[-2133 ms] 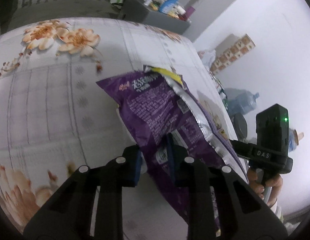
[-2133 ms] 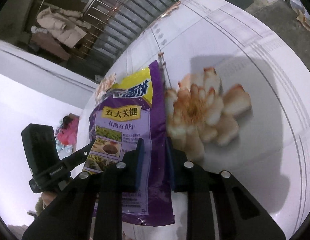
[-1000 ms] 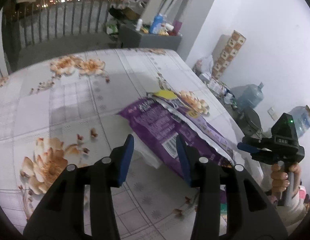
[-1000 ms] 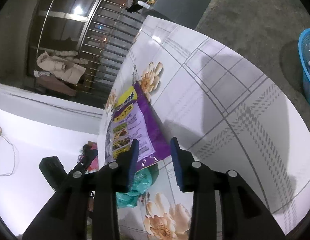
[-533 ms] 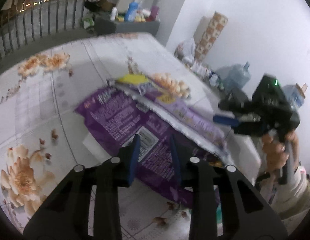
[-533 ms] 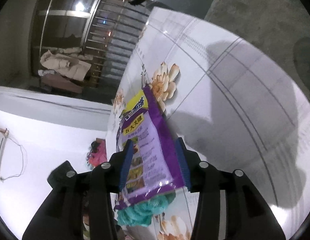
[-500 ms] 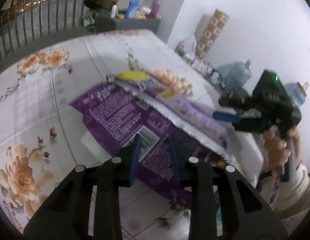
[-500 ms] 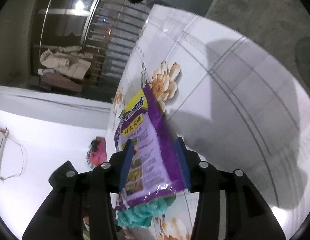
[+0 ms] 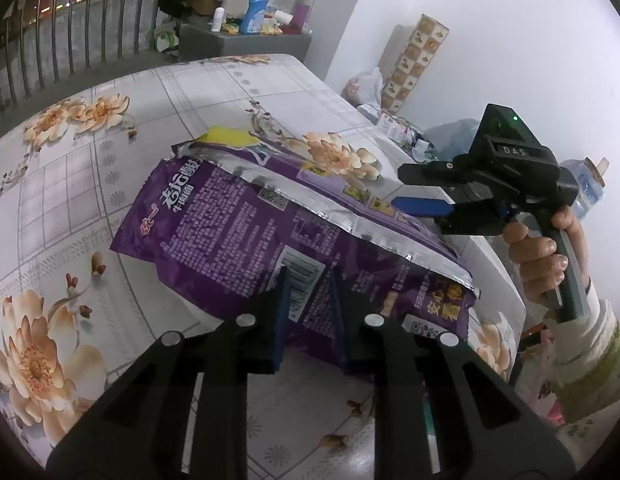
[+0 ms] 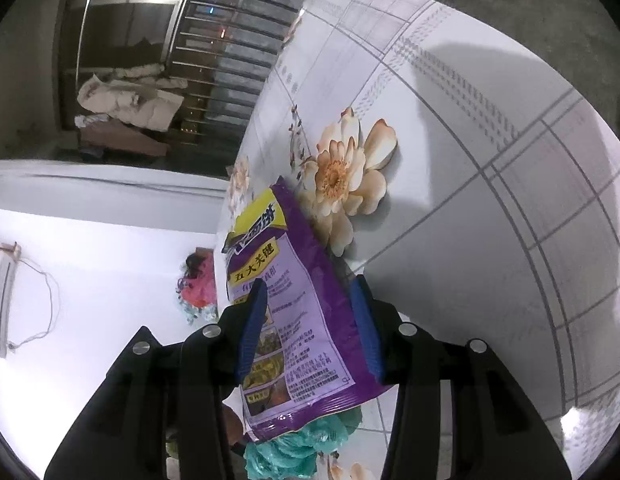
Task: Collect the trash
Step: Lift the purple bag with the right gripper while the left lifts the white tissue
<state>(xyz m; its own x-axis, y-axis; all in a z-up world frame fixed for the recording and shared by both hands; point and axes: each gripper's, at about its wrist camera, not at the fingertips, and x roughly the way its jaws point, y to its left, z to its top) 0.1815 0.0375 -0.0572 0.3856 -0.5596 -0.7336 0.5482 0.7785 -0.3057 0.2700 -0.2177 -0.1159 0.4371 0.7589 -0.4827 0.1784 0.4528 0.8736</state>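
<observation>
My left claw [image 9: 307, 300] is closing on the near short edge of the purple snack bag [image 9: 245, 224]. The bag's barcode panel sits between the blue pads, which look to be touching the film without yet clamping it hard. The bag lies on the floral counter [image 9: 69, 184], close to its right edge, and its near end is propped up off the surface. Its long axis runs straight away from my left claw toward the counter's far edge, with the torn silver mouth along the bag's right side.

My right claw [image 10: 310, 320] is spread, and the same purple snack bag [image 10: 293, 312] passes between its 2 pads with a gap on either side, so I judge it grips nothing. From the left wrist view, the right claw [image 9: 422, 206] hovers beside the bag's right side, over the counter's right edge.

The left hand is the nearer one and is lined up with the bag's length, so I think the lift belongs to it. A green crumpled bag [image 10: 297, 448] shows beneath the snack bag's near end.
</observation>
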